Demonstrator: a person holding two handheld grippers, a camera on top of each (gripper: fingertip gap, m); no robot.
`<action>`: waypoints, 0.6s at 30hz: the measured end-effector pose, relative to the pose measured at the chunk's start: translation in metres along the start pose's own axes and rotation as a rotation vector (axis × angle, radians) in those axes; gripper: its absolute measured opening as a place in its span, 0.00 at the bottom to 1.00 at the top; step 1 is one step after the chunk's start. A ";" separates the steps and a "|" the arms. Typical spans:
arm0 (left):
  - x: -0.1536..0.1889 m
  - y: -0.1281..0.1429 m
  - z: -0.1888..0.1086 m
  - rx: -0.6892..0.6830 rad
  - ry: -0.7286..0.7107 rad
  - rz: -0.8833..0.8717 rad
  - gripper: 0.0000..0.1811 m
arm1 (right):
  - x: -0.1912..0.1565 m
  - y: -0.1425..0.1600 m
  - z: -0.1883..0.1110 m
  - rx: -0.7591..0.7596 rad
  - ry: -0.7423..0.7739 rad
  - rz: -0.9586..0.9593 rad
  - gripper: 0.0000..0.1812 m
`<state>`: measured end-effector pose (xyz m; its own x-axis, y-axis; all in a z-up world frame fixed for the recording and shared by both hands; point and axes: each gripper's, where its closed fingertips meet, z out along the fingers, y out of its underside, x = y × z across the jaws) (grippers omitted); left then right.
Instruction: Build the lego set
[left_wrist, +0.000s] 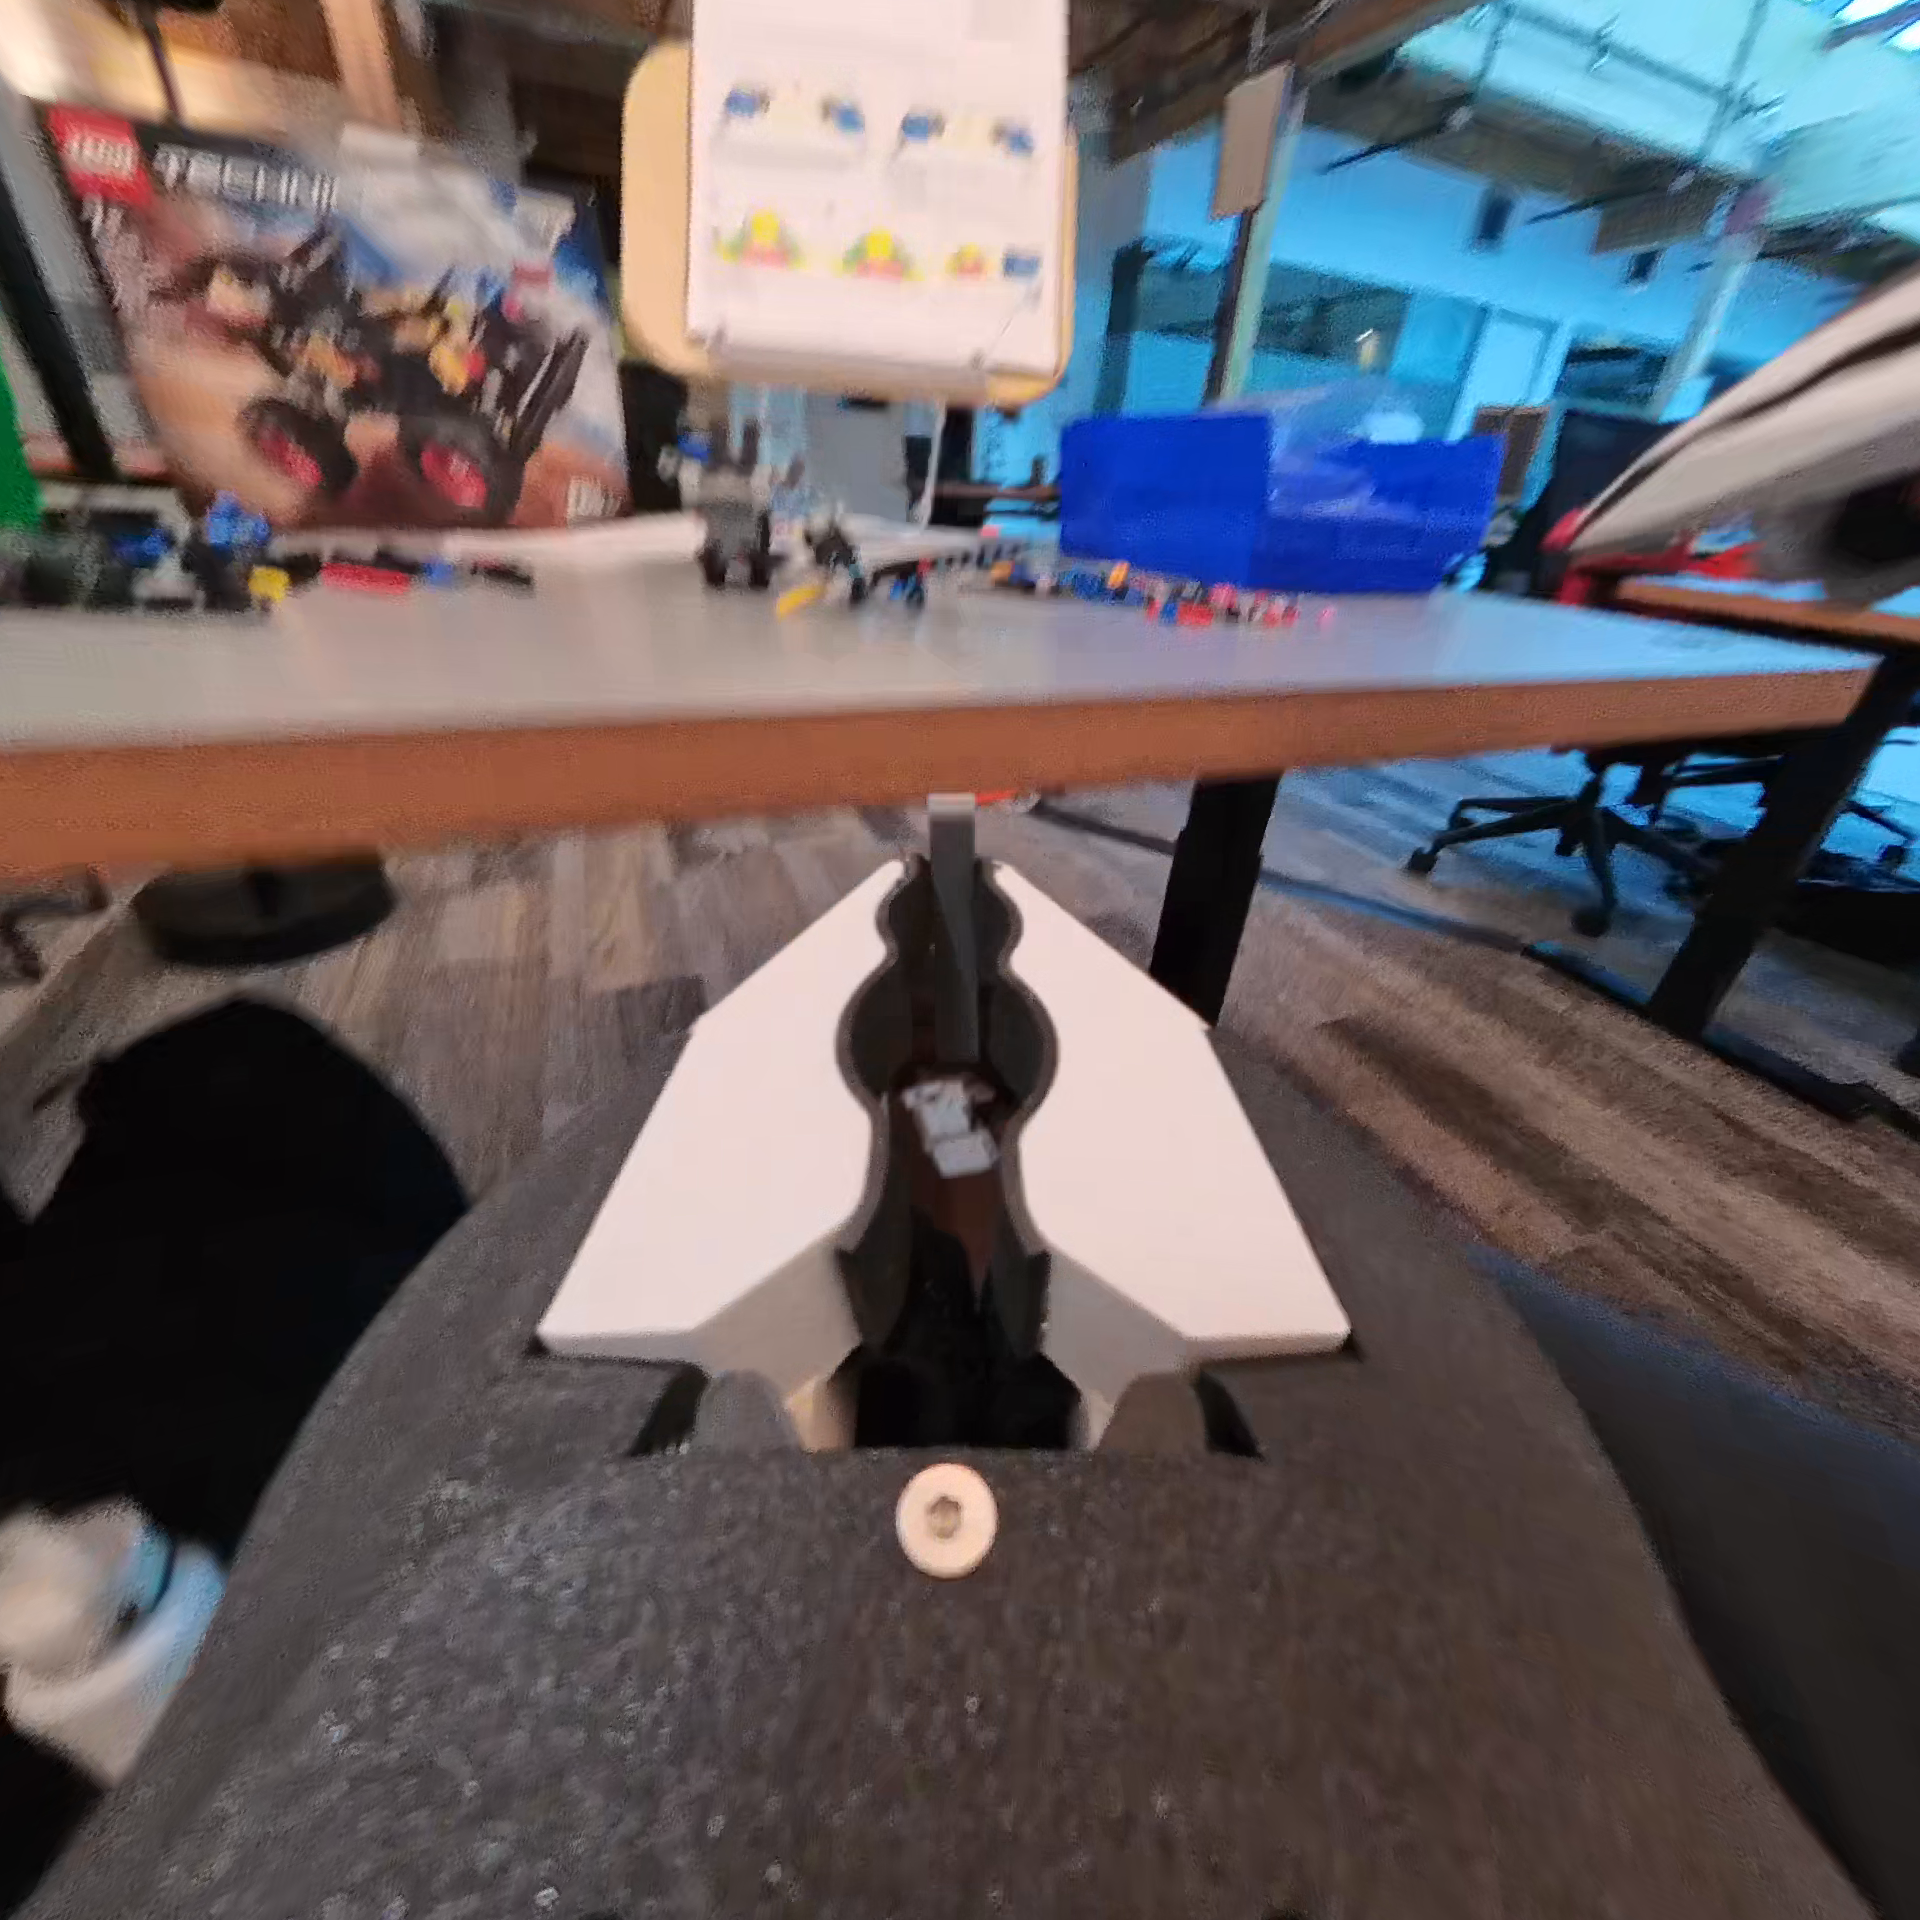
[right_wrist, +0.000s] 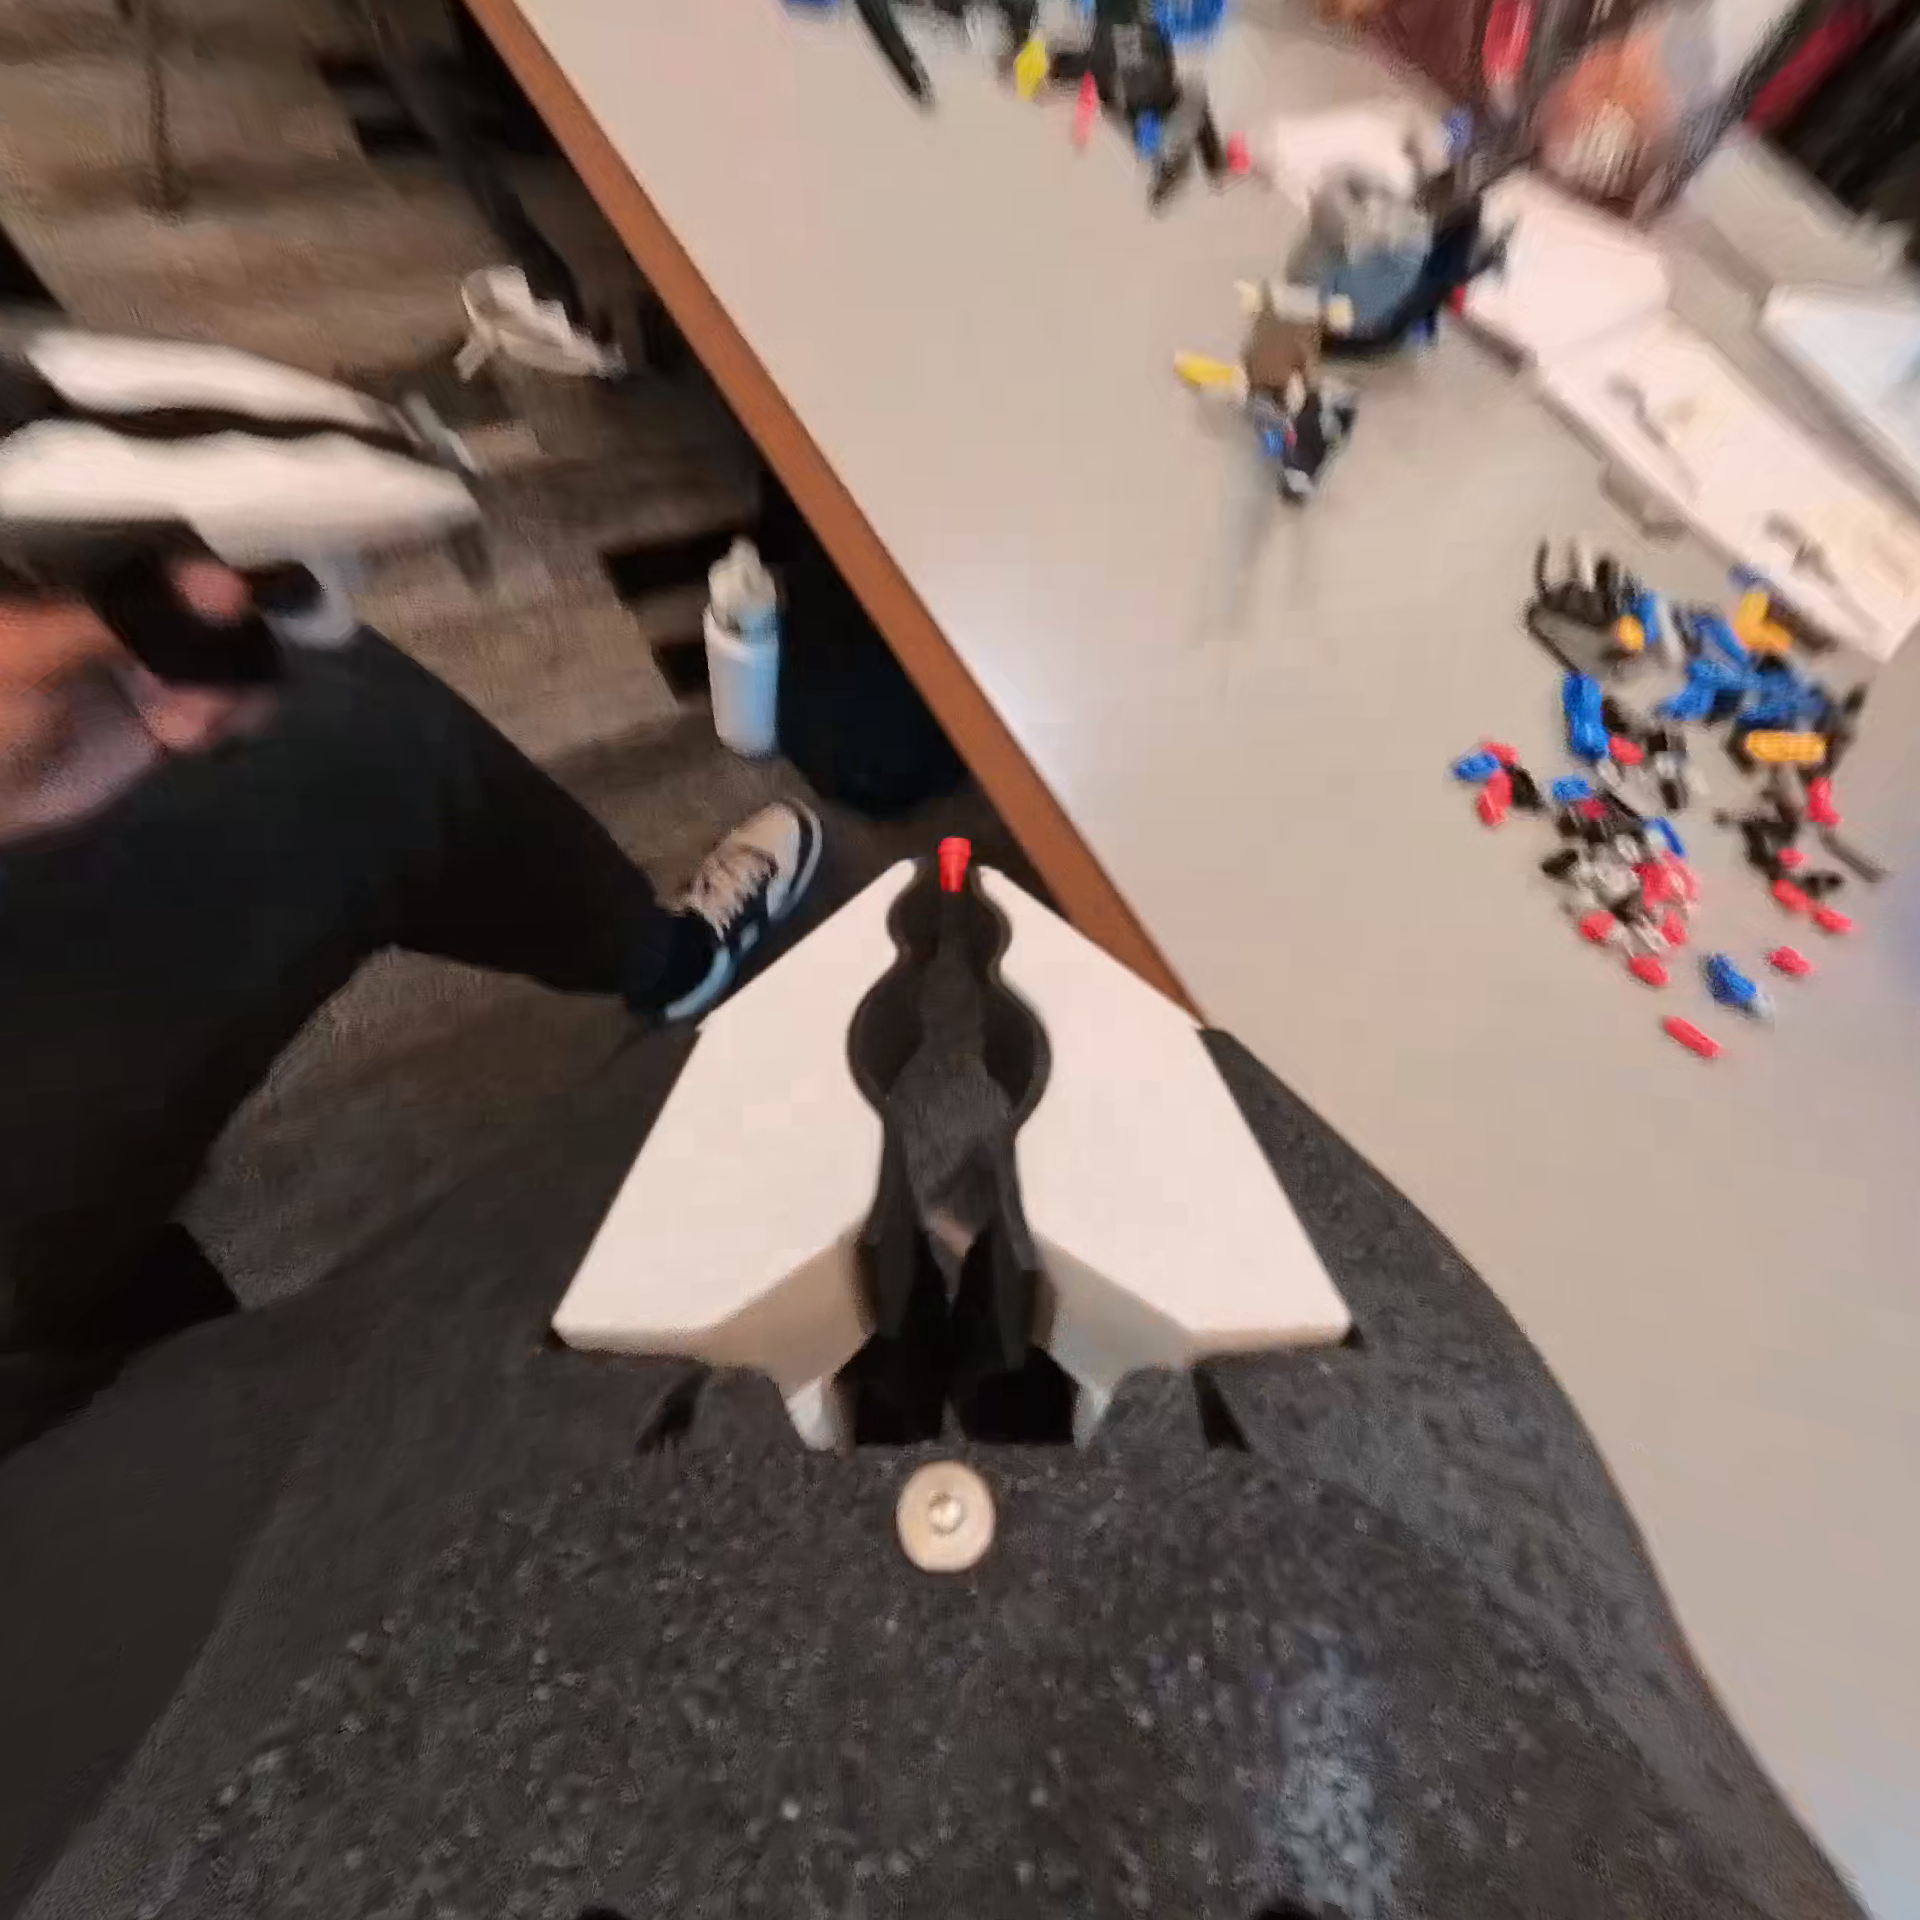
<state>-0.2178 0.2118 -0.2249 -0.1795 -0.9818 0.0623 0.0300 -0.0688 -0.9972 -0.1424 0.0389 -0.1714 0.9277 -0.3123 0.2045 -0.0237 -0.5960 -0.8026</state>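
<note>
Grey wood-edged table (left_wrist: 935, 665), carpet floor (left_wrist: 1558, 1143) (blue-lit office behind)

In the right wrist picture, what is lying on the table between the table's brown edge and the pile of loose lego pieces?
Nothing: in the right wrist view the grey table is bare from its brown edge to the pile of loose lego pieces.

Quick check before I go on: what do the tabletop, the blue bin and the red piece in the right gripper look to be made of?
Tabletop: likely laminated board; smooth matte grey top over a brown edge band.
Blue bin: probably plastic; even saturated colour, too blurred to be sure.
Red piece, pinched in the right gripper: moulded plastic by its solid, slightly glossy colour.
</note>
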 end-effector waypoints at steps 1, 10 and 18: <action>0.000 -0.017 0.011 0.016 0.040 0.005 0.04 | 0.021 0.005 0.005 -0.058 0.009 0.023 0.02; -0.023 -0.116 0.096 -0.062 0.228 0.190 0.04 | 0.126 0.030 0.040 -0.224 0.017 0.158 0.02; -0.023 -0.133 0.153 -0.229 0.383 0.232 0.03 | 0.113 0.061 0.043 -0.421 -0.196 0.048 0.02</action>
<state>-0.0676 0.2161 -0.0872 -0.5427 -0.8282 -0.1396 -0.0970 0.2269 -0.9691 -0.0228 -0.0009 -0.2209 0.9738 -0.2254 0.0304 -0.1799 -0.8451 -0.5035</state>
